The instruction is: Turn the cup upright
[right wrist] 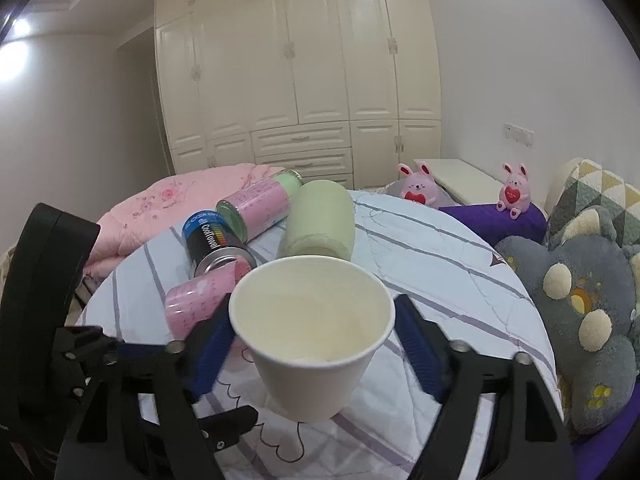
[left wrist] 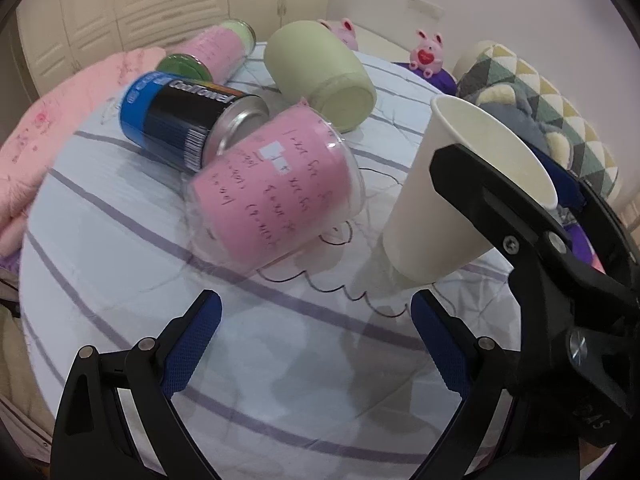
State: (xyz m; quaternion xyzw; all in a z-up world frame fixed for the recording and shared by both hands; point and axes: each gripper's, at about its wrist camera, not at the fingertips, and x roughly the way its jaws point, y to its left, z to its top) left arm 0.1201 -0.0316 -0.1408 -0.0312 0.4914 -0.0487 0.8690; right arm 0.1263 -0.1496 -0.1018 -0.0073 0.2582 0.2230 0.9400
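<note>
The right gripper (right wrist: pixel 314 354) has its blue fingers (right wrist: pixel 418 350) spread around the white paper cup (right wrist: pixel 316 332), which stands mouth up on the striped bed (right wrist: pixel 440 264), so I think it just needs to let go; the left gripper (left wrist: pixel 316 344) waits wide and holds nothing.

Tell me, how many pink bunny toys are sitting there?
2. One pink plush bunny holding a red heart sits at the bed's far edge, the other further right on the purple cushion. More could be hidden behind the bedding.
</note>
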